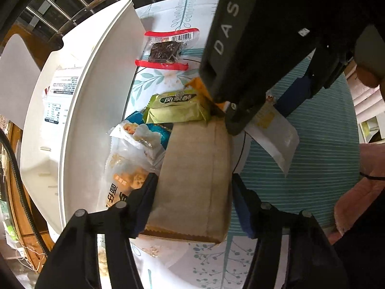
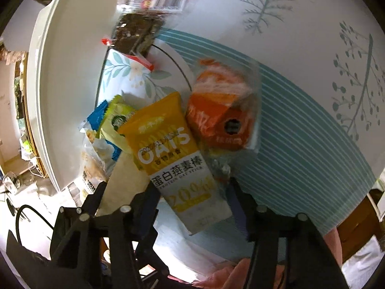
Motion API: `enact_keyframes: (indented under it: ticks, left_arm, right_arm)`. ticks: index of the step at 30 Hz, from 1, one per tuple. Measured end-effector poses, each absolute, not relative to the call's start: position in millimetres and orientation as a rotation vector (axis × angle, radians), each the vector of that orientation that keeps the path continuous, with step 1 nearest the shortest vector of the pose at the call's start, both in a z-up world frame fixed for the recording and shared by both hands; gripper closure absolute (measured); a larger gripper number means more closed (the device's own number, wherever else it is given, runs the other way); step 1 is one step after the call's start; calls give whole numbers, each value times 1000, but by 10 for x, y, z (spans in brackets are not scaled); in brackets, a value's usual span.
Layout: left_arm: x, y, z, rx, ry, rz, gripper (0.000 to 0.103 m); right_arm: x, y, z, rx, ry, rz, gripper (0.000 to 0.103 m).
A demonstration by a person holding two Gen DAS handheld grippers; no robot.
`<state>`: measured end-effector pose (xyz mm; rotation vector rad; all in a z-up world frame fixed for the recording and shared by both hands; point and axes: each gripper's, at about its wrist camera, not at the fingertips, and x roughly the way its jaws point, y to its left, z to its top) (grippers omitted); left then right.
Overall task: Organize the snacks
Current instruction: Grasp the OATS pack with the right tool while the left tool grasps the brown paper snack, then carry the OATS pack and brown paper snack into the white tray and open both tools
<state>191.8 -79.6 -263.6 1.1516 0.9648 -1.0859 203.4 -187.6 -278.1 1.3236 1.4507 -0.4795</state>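
Note:
In the left wrist view a beige paper snack packet (image 1: 192,175) lies on the table, and my left gripper (image 1: 193,193) is shut on it, one pad against each long side. In the right wrist view a yellow and white oat stick packet (image 2: 182,163) lies between the pads of my right gripper (image 2: 192,195), which is shut on its white lower end. The right gripper (image 1: 259,118) also shows from above at the top right of the left wrist view, holding the same oat stick packet (image 1: 274,130). Its yellow end overlaps the beige packet (image 2: 120,180).
A white bin (image 1: 79,120) stands along the left with a labelled packet (image 1: 60,91) inside. On the patterned tablecloth (image 1: 324,132) lie a red-edged dark bar (image 1: 166,48), a green packet (image 1: 178,108), a blue and white packet (image 1: 144,130), a clear biscuit bag (image 1: 127,173) and an orange packet (image 2: 216,115).

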Motion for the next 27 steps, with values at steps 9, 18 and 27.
enact_keyframes:
  ticks: [9, 18, 27]
  left_arm:
    - [1919, -725, -2598, 1113, 1000, -1050, 48]
    - [1999, -494, -2452, 960, 1106, -1002, 49]
    - [2134, -269, -2228, 684, 1204, -948, 49]
  right_arm:
    - [1936, -1887, -2760, 1346, 1448, -490, 60]
    - [1803, -1840, -2687, 1352, 1411, -498, 64]
    - [1592, -1702, -2421, 1368, 1346, -509, 64]
